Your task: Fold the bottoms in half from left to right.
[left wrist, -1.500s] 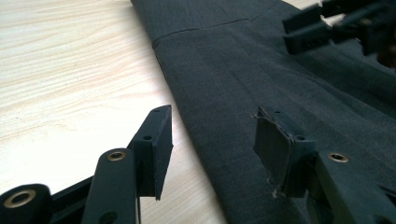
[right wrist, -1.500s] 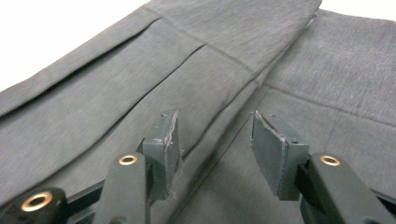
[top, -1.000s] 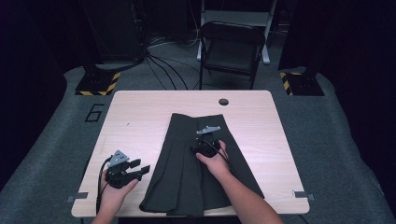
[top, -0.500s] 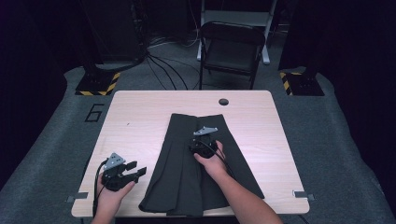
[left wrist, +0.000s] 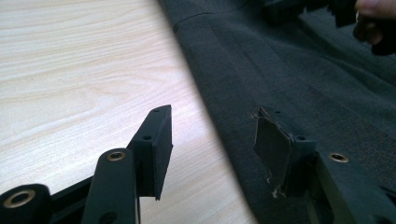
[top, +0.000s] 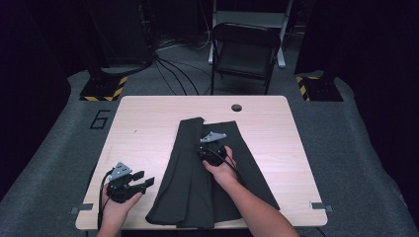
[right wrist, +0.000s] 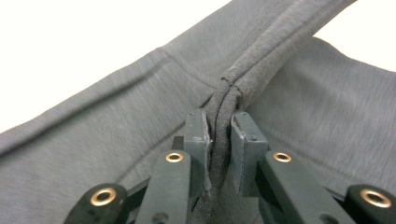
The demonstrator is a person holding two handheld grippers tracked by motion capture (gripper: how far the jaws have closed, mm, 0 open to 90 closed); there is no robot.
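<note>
Right gripper [right wrist: 218, 140] jaws just closed, pinching dark skirt [top: 192, 173] fold, left gripper [left wrist: 212, 144] jaws apart, empty, over table [top: 148, 123].

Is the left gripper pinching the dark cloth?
No, the left gripper has its jaws wide apart with nothing between them, hovering over the wooden table at the edge of the dark garment.

The bench [top: 148, 123] is lit brightly from above, but the room around it is very dark. In the right gripper view the bench glares pure white, and the cloth [right wrist: 116, 130] looks soft and blurry. The left gripper view is sharp up close and fuzzy far away.
</note>
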